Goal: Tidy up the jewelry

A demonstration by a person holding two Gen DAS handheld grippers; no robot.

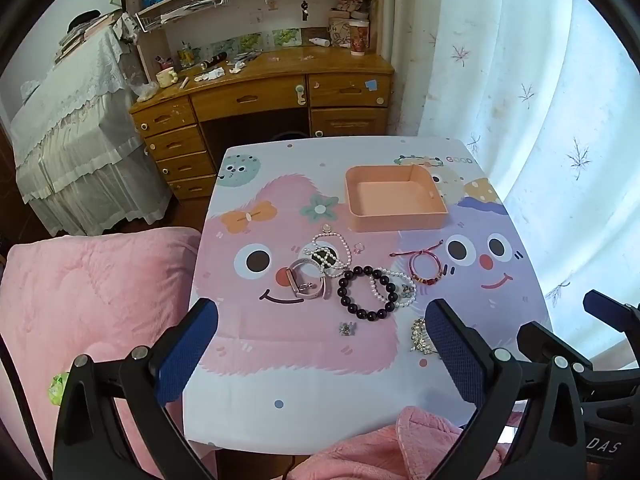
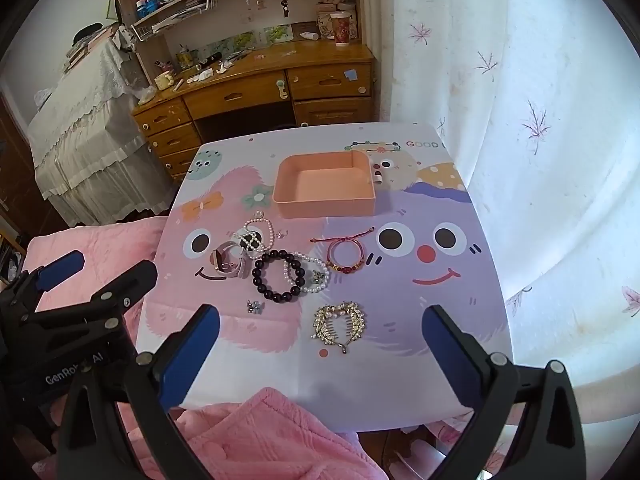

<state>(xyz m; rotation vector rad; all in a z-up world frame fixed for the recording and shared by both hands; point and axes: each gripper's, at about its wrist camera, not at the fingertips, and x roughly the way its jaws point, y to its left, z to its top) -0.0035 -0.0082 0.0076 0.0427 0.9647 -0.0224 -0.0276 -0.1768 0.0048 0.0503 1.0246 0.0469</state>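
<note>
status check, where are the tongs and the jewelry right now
Left tongs and right tongs both open, empty, above the table's near edge. Jewelry loose on the table; peach tray empty. Dark bead bracelet overlaps pearl bracelet.

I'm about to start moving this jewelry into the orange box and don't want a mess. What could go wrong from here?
1. The dark bead bracelet overlaps the pearl bracelet, so lifting one may drag the other.
2. The pearl strand lies against the watch and might snag.
3. The small ring and the little charm lie flat; a wide-open gripper could push them away rather than pinch them.
</note>
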